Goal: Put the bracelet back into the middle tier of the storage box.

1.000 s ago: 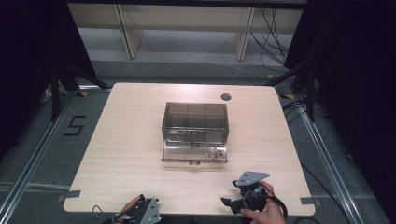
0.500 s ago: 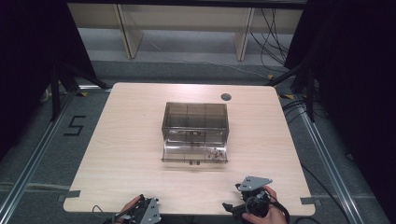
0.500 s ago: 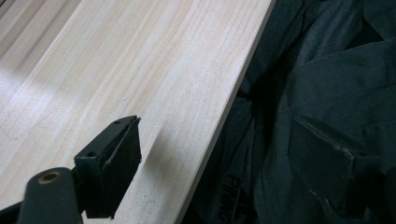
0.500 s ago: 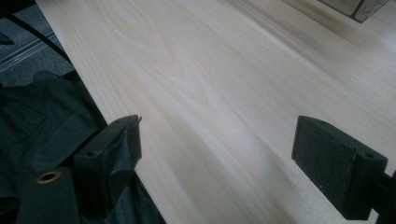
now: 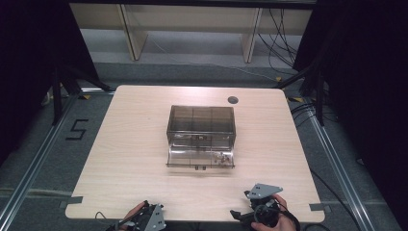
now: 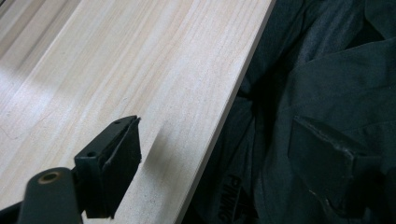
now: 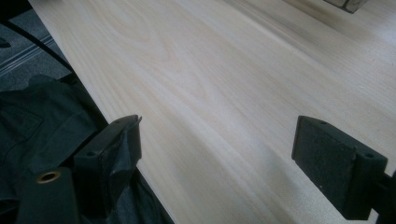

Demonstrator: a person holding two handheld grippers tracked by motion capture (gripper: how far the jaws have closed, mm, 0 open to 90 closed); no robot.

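Observation:
A smoky clear plastic box (image 5: 201, 120) stands in the middle of the pale wooden table (image 5: 134, 144). Its front flap (image 5: 192, 159) lies open toward me, with a few small parts (image 5: 221, 157) on its right end. My left gripper (image 5: 149, 222) sits at the table's near edge on the left. In the left gripper view it (image 6: 224, 163) is open, one jaw over the wood and the other over dark clothing. My right gripper (image 5: 243, 215) is at the near edge on the right. It (image 7: 229, 158) stands open over bare wood, holding nothing.
A round grommet hole (image 5: 233, 100) sits near the table's far right corner. Dark clothing (image 6: 327, 93) lies just past the near edge. A corner of the box (image 7: 348, 3) shows far ahead of the right gripper. Cables (image 5: 288, 43) run along the floor behind the table.
The right gripper has drawn back a little toward the table's near edge. The left gripper and the box have not moved.

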